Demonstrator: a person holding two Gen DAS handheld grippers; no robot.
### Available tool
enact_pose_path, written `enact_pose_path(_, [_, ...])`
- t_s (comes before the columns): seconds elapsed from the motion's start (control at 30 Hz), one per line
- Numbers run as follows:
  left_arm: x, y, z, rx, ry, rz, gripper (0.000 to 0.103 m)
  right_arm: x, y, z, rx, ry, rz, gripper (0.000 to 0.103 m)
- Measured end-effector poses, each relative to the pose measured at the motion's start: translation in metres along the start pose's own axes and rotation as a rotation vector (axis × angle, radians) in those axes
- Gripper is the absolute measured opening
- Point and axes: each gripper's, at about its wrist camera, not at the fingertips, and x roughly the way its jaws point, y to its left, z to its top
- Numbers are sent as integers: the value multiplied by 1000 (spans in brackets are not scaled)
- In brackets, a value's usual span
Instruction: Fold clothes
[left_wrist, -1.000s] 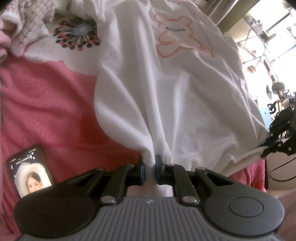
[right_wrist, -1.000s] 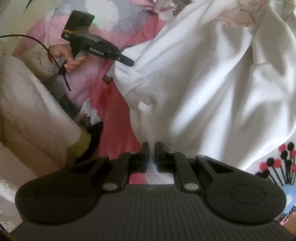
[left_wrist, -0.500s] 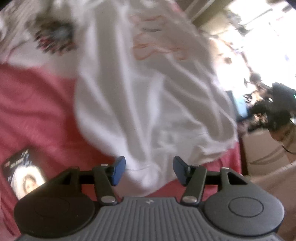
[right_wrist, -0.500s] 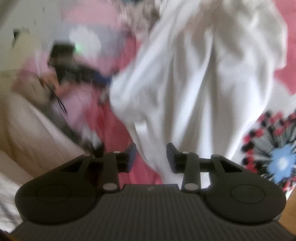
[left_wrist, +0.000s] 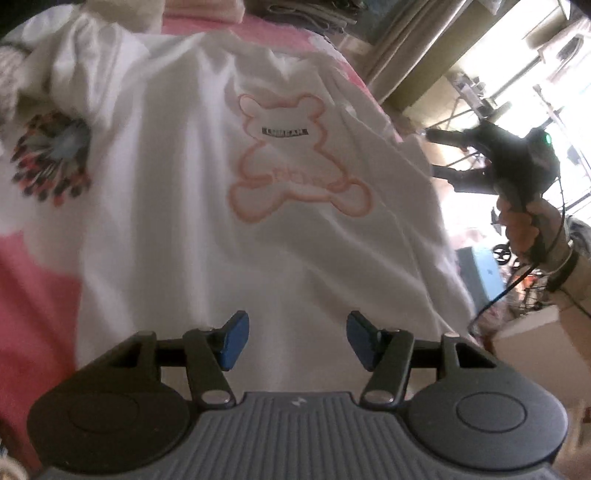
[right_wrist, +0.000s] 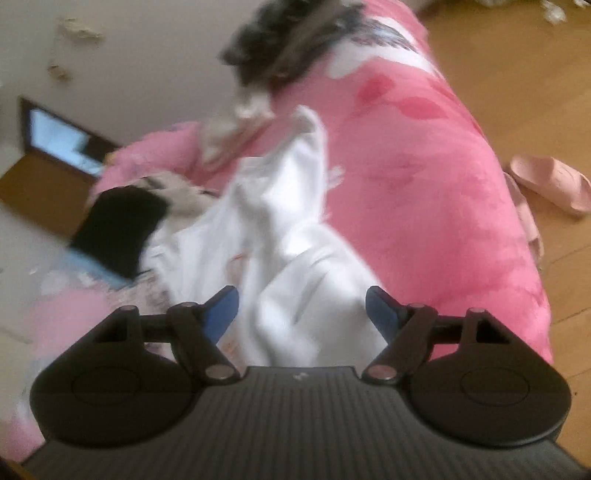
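Pink bedding is lying under a white T-shirt, which is spreading front-up across the bed, wrinkled, with a pink outlined bear print on its chest. In the right wrist view the shirt is looking bunched and blurred. Both tools have just been opening: the left gripper and right gripper are standing wide above the cloth, gripping nothing.

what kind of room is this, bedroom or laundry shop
Most likely a bedroom at home: a white T-shirt with a bear print lies on a bed under a pink floral bedspread, and a pink slipper sits on the wooden floor beside it.
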Motion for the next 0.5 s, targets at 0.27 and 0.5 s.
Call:
enact_pose_path(0.27, [17,6,-18,24,12,28,54,-13,8,-8,-9,-185,-61,13])
enact_pose_path(0.5, [17,8,-20,39,-7,30,51,-65,-27,1,119,-453,-69,12])
